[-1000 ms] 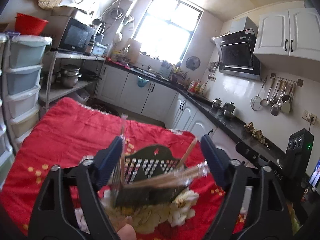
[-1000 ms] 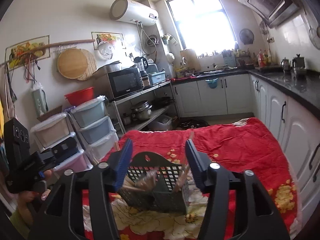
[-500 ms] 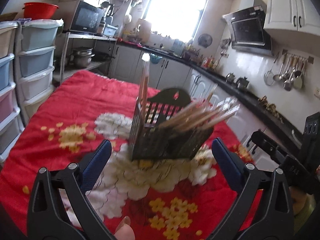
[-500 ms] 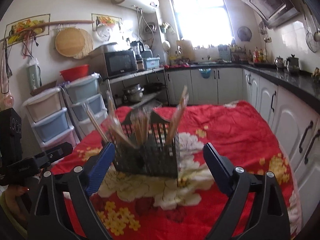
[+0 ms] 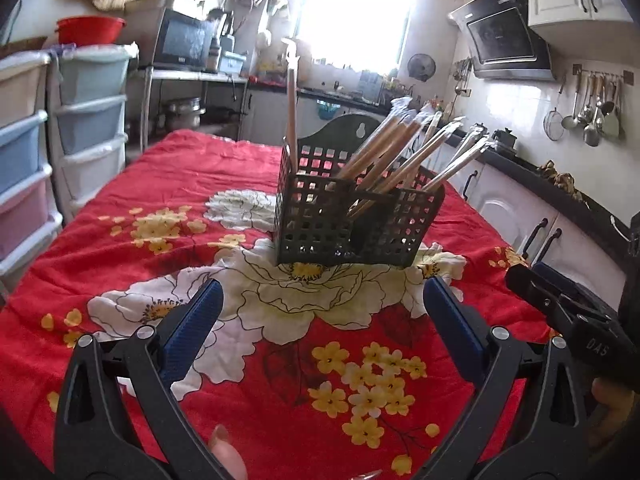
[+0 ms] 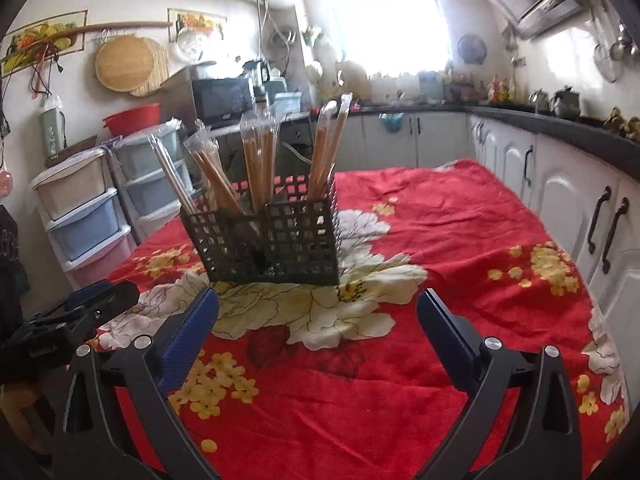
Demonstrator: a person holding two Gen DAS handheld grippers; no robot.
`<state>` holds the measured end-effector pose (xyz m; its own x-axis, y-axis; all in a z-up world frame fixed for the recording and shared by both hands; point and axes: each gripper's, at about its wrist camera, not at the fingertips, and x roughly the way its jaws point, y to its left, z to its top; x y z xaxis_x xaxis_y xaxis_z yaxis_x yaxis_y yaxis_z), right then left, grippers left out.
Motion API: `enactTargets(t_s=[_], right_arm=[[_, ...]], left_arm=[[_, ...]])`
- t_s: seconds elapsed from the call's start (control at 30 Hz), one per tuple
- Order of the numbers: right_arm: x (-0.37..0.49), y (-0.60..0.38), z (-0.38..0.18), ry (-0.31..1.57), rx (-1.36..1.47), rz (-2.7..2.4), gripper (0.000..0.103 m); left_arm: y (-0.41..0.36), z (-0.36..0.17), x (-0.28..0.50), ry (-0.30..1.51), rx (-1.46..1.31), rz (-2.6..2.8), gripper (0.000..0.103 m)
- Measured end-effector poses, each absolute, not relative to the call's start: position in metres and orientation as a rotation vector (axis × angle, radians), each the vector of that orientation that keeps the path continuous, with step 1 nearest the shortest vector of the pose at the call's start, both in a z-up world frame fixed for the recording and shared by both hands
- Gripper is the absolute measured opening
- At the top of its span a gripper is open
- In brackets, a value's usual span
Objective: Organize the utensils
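A red floral cloth (image 5: 120, 240) fills the lower half of both views. At centre frame on it stands a black mesh utensil caddy (image 5: 352, 220), upright on a white flower print. Wrapped chopsticks (image 5: 404, 152) stand in its compartments; most lean toward the right of the left wrist view, one stands nearly straight at the caddy's left corner. In the right wrist view they fan across the top of the caddy (image 6: 272, 236). The left gripper (image 5: 320, 320), bottom centre, is spread wide and holds nothing, near the caddy but apart from it. The right gripper (image 6: 318, 322) likewise gapes wide, empty.
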<state>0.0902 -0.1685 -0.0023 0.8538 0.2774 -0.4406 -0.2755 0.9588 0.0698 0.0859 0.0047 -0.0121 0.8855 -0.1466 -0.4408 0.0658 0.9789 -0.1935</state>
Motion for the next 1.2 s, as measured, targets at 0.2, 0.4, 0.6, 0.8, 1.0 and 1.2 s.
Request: enactTargets(t_s=[0.2, 0.4, 0.6, 0.8, 1.0, 1.2], right_arm=[[0.063, -0.17, 0.001, 0.292, -0.023, 0.261, 0.097], [0.049, -0.168, 0.004, 0.205, -0.044, 0.265, 0.097], [0.049, -0.167, 0.004, 0.212, -0.044, 0.262, 0.097], [0.05, -0.168, 0.002, 0.219, -0.036, 0.262, 0.097], [0.049, -0.168, 0.002, 0.219, -0.034, 0.261, 0.097], [0.049, -0.168, 0.002, 0.219, -0.034, 0.261, 0.097]], left_arm=[[0.002, -0.011, 0.072, 0.378, -0.157, -0.078, 0.092], [0.002, -0.011, 0.066, 0.338, -0.157, -0.058, 0.092], [0.003, -0.009, 0.06, 0.308, -0.158, -0.058, 0.092], [0.003, -0.009, 0.06, 0.308, -0.159, -0.055, 0.092], [0.002, -0.008, 0.06, 0.309, -0.157, -0.053, 0.092], [0.002, -0.008, 0.06, 0.307, -0.157, -0.052, 0.092]])
